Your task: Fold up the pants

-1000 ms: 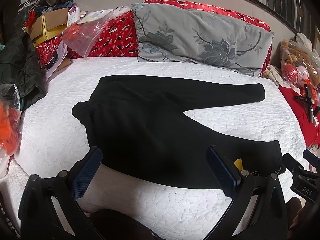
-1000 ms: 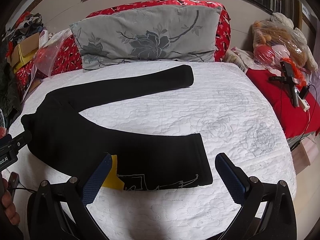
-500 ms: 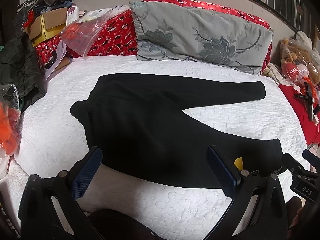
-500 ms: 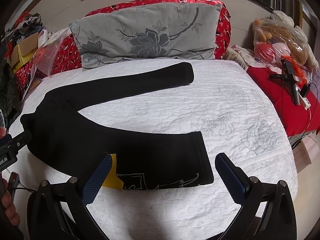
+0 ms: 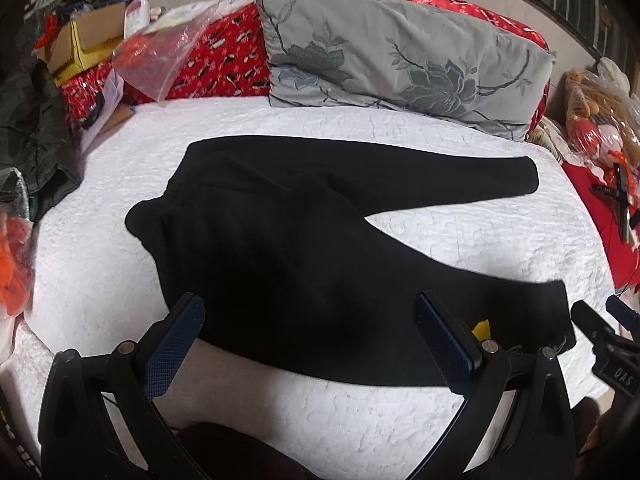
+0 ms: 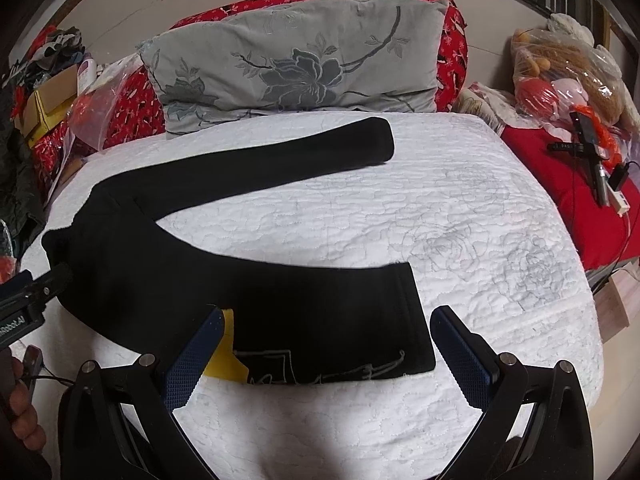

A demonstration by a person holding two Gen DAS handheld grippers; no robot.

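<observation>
Your left gripper sits at the bottom of its frame with its jaws spread wide and nothing between them, its blue pads hanging over the near edge of the black pants. Your right gripper is likewise wide open and empty at the bottom of its frame, framing the cuff of the nearer leg, where pale stitched lines run along the hem. A yellow tag peeks out beside that gripper's left finger, touching the leg's lower edge. The pants lie flat and unfolded in the middle of the white quilted bedspread, waist toward the left of the frame and the two legs splayed apart, the farther leg reaching toward the upper centre. Behind it a grey floral pillow leans on a red patterned cushion. A clear plastic bag and a cardboard box fill the upper left, bagged toys the upper right
</observation>
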